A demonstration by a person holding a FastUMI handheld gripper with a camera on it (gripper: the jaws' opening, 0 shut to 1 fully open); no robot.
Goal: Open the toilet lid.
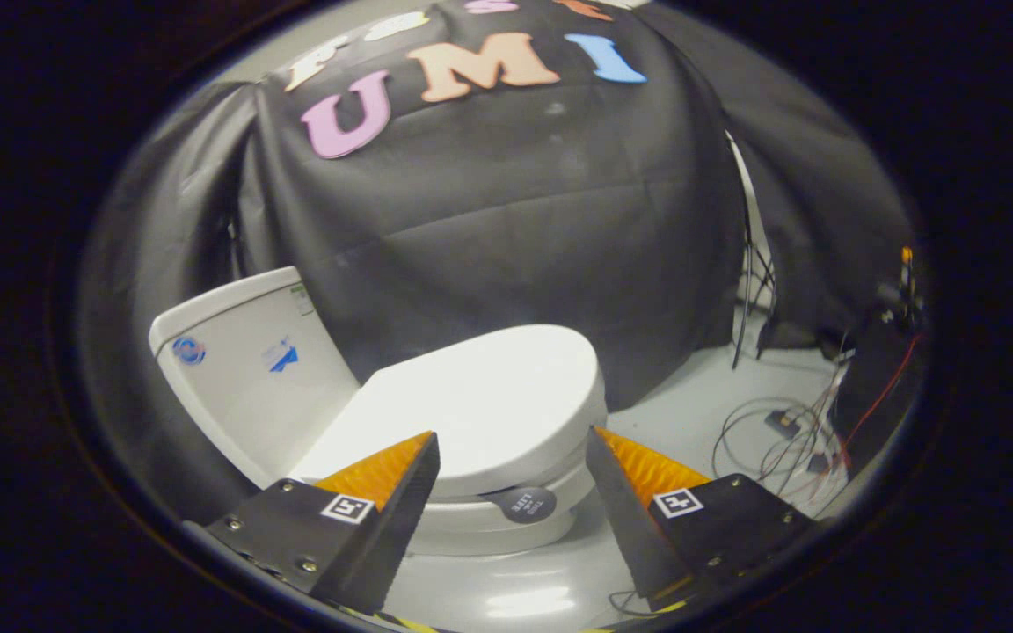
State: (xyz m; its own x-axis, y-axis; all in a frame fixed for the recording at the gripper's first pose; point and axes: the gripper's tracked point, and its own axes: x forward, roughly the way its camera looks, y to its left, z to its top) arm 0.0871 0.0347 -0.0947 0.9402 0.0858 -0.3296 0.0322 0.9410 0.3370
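A white toilet stands on the floor ahead of my fingers. Its lid (pixel 489 396) lies flat and closed over the seat and bowl (pixel 506 527). The white tank (pixel 251 369) rises behind it to the left, with small stickers on its side. A round dark sticker (pixel 527 505) sits on the bowl's front, under the lid's rim. My gripper (pixel 511 435) is open, its two fingers spread apart just short of the lid's near edge. Nothing is between the fingers; the lid's front shows in the gap between them.
Black cloth walls (pixel 515 220) close in behind and around the toilet. On the pale floor to the right lie tangled cables and small boxes (pixel 788 431), next to a dark stand with red wires (pixel 885 352). A cable hangs down the wall seam (pixel 748 264).
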